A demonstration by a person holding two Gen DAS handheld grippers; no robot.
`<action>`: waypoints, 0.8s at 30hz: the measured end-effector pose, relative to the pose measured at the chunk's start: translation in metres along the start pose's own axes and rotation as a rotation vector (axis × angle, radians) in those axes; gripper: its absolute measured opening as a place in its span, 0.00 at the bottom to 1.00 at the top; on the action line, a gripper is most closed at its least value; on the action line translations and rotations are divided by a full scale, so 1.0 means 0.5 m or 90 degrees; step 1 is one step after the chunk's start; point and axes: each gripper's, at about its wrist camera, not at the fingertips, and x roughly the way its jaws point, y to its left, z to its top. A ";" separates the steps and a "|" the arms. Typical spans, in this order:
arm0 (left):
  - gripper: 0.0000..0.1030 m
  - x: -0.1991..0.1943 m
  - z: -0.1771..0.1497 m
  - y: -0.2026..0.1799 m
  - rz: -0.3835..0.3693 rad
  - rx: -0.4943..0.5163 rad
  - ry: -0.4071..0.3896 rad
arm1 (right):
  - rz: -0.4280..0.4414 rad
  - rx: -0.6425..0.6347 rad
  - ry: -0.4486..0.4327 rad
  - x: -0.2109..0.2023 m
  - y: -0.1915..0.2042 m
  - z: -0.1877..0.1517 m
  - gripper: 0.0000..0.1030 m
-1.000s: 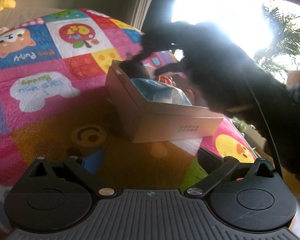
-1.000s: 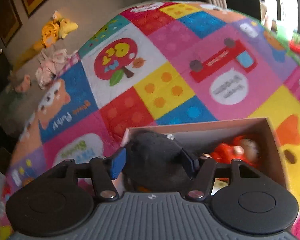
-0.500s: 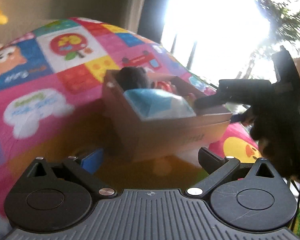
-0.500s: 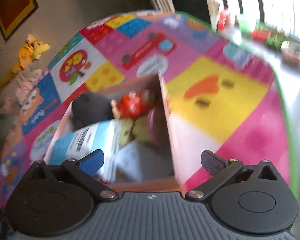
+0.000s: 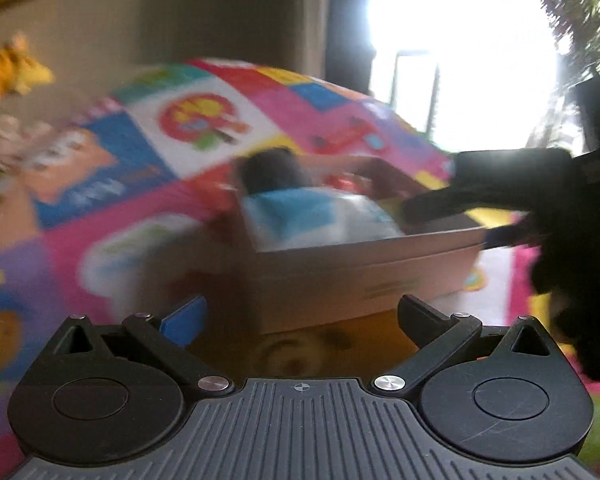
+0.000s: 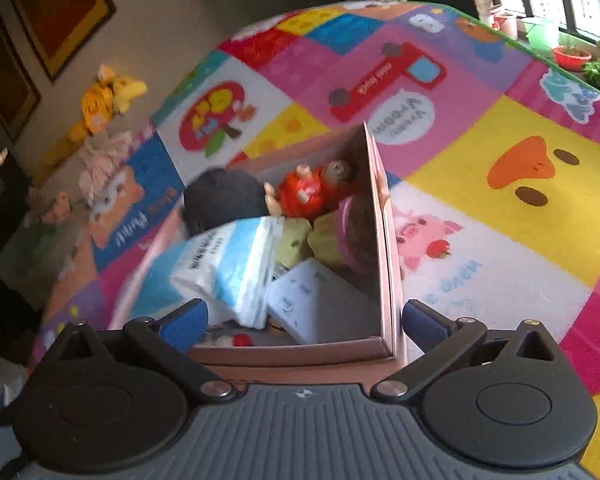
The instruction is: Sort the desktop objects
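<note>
On the bright play mat (image 6: 480, 128), my right claw (image 6: 304, 320) gapes empty; the dark cap (image 6: 224, 200) now lies in the box (image 6: 380, 240), sorted. My left claw (image 5: 300, 316) is open too.

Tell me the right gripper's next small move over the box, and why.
Probably lift the right gripper clear of the cardboard box. Its jaws stand wide open with nothing between the pads, and the dark round object already lies inside beside the red figure and the blue-and-white packet.

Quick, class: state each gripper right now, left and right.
Left gripper: open, holding nothing.
Right gripper: open, holding nothing, over the box.
</note>
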 end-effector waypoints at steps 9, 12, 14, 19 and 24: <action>1.00 -0.006 -0.057 -0.039 0.127 -0.018 0.093 | -0.149 -0.132 0.041 -0.073 0.053 -0.182 1.00; 1.00 0.010 -0.059 -0.032 0.132 -0.038 0.113 | -0.199 -0.218 0.013 -0.073 0.084 -0.223 1.00; 1.00 0.011 -0.063 -0.020 0.124 -0.059 0.111 | -0.201 -0.219 0.015 -0.066 0.087 -0.217 1.00; 1.00 0.010 -0.065 -0.028 0.133 -0.049 0.113 | -0.179 -0.190 -0.002 -0.057 0.066 -0.213 1.00; 1.00 0.008 -0.066 -0.019 0.129 -0.056 0.112 | -0.167 -0.200 -0.021 -0.060 0.062 -0.223 1.00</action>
